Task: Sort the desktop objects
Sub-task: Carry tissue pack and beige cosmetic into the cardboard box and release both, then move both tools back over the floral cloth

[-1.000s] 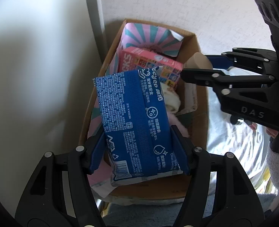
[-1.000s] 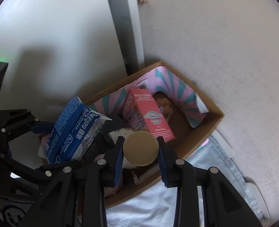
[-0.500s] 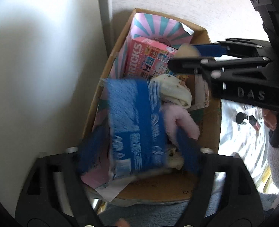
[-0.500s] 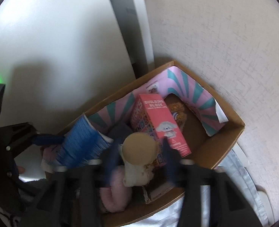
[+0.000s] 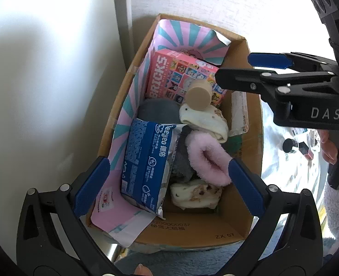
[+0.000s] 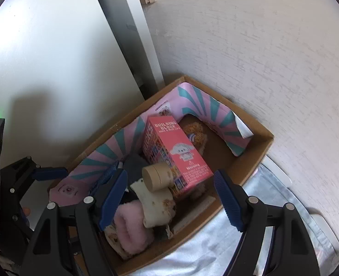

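A cardboard box (image 5: 236,225) stands against the wall. In it lie a blue wipes pack (image 5: 144,163), a tan round container (image 5: 198,95), a pink bricks box (image 5: 180,78), a pink fuzzy sock (image 5: 206,158) and cream socks (image 5: 203,117). My left gripper (image 5: 167,179) is open and empty above the box's near end. My right gripper (image 6: 171,197) is open and empty above the tan container (image 6: 158,177); it also shows in the left wrist view (image 5: 245,69). The bricks box (image 6: 176,154) leans in the middle.
A pink and teal striped paper (image 6: 206,112) lines the box. White walls and a grey post (image 6: 123,30) stand behind. A silvery cloth (image 6: 215,246) covers the surface beside the box. Small dark items (image 5: 291,146) lie at the right.
My left gripper opened and let the wipes pack drop into the box. My right gripper opened and let the tan container fall onto the socks. Both grippers pulled back.
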`<state>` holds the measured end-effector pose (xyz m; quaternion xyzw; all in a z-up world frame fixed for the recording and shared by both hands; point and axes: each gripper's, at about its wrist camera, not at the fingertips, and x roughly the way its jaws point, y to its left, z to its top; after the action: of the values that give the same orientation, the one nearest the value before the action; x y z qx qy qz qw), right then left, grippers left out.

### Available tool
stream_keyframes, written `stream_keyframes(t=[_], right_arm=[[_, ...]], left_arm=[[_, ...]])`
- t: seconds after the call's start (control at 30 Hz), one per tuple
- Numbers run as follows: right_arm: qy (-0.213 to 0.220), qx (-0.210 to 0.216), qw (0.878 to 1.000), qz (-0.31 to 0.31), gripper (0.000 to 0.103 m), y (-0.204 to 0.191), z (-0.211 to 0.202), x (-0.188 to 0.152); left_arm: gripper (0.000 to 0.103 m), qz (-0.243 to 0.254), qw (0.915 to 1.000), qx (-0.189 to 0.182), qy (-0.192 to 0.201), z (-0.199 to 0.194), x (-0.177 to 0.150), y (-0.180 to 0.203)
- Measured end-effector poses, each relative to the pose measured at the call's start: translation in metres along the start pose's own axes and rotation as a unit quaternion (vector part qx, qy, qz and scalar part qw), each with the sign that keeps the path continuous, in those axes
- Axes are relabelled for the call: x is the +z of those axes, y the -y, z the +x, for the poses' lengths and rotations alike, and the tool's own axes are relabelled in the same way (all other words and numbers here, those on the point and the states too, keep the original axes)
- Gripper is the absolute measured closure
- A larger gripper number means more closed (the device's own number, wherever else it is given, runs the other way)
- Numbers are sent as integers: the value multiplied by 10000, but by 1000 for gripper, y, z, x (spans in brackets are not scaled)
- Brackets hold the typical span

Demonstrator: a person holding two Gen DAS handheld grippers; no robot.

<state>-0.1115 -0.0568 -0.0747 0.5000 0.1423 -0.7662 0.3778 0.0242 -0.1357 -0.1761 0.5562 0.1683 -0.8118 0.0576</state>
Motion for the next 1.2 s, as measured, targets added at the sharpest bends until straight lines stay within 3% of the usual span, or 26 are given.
stream_keyframes(t=[0.03,0.43,0.73,0.93,1.2], right_arm=[[-18,-36,10000,23,29,1,-2,-1],[253,-213,9978,581,29,22,-35,-13],[435,-766,9917,932,29,51,-74,-42],[692,-1064,9839,1255,29,75,-110,-70],[780,-1599,9669,1831,29,107,-152,-120]], left_arm=[[0,-256,9996,126,58,-3,-1,0],[0,-5,9999,90,65,-7,1,19],[0,394,9990,-69,218,-10,19,54],[0,813,9954,119,491,-15,29,90],[0,1273,9878,-417,796,-22,37,144]])
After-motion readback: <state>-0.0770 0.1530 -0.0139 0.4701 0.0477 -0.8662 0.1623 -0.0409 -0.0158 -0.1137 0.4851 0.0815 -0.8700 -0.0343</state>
